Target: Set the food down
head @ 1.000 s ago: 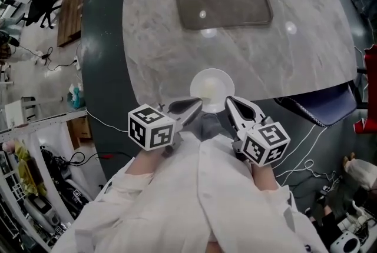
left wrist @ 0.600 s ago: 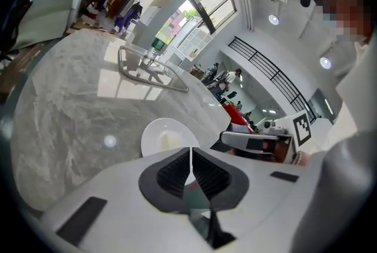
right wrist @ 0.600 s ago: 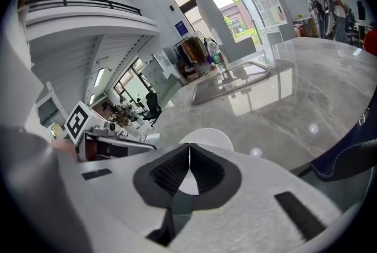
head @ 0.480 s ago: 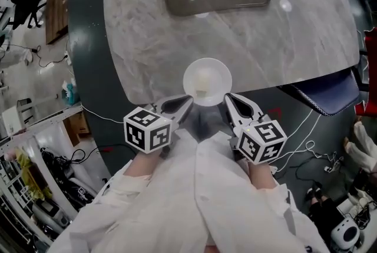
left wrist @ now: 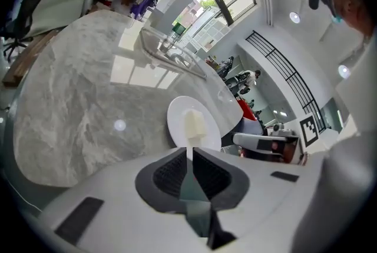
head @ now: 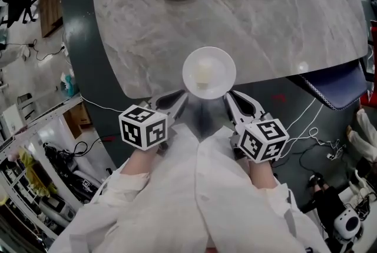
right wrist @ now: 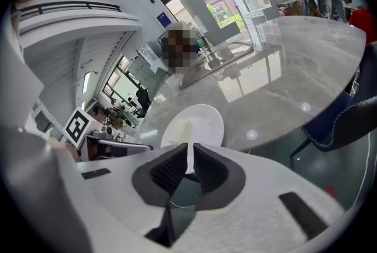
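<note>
Left hand-held gripper (head: 183, 96) and right hand-held gripper (head: 228, 96) pinch a round white plate (head: 217, 61).

Glossy white plate (head: 224, 65), polished marble-look table (head: 147, 28).

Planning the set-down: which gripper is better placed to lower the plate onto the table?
Neither alone: left gripper and right gripper both clamp the plate at its near rim, mirrored, near the table edge. Lower with both.
</note>
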`<state>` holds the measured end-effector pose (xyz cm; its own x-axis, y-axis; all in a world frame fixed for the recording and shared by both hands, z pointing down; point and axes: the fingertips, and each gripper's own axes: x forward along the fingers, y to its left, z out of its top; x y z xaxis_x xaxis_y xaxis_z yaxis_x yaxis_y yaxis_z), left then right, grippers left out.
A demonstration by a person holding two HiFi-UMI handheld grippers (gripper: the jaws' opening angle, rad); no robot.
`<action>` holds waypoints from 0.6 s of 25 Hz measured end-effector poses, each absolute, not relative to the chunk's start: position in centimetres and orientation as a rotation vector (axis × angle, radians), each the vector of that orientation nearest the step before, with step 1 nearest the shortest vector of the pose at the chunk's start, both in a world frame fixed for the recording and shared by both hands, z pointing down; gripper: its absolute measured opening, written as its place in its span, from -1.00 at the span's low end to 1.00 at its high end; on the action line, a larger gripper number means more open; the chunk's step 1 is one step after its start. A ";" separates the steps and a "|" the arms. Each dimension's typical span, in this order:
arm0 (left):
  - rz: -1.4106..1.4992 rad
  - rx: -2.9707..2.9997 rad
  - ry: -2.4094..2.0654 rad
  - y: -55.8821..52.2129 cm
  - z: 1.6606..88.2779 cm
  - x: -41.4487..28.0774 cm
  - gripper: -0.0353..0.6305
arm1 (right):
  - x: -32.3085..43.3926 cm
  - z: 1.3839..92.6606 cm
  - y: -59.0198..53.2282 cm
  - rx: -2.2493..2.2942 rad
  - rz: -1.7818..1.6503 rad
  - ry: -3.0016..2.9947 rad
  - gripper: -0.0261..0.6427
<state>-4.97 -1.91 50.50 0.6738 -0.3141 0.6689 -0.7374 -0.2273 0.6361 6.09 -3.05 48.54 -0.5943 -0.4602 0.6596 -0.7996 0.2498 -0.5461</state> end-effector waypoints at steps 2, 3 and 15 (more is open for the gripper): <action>0.482 1.799 -0.822 -1.6 50.8 -5.0 -0.82 | 5.9 49.0 -2.6 1.133 1.334 -2.156 -0.91; 0.477 1.791 -0.820 -1.5 51.0 -4.9 -0.82 | 5.9 49.3 -2.4 1.128 1.356 -2.148 -0.91; 0.458 1.747 -0.831 -1.6 51.7 -4.2 -0.61 | 6.4 51.8 -1.3 1.117 1.465 -2.045 -0.61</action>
<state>-4.17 -1.56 51.71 0.6798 -0.3060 0.6665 -0.7268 -0.1595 0.6681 6.39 -1.28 51.78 -0.6082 -0.3782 0.6979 -0.7825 0.1378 -0.6072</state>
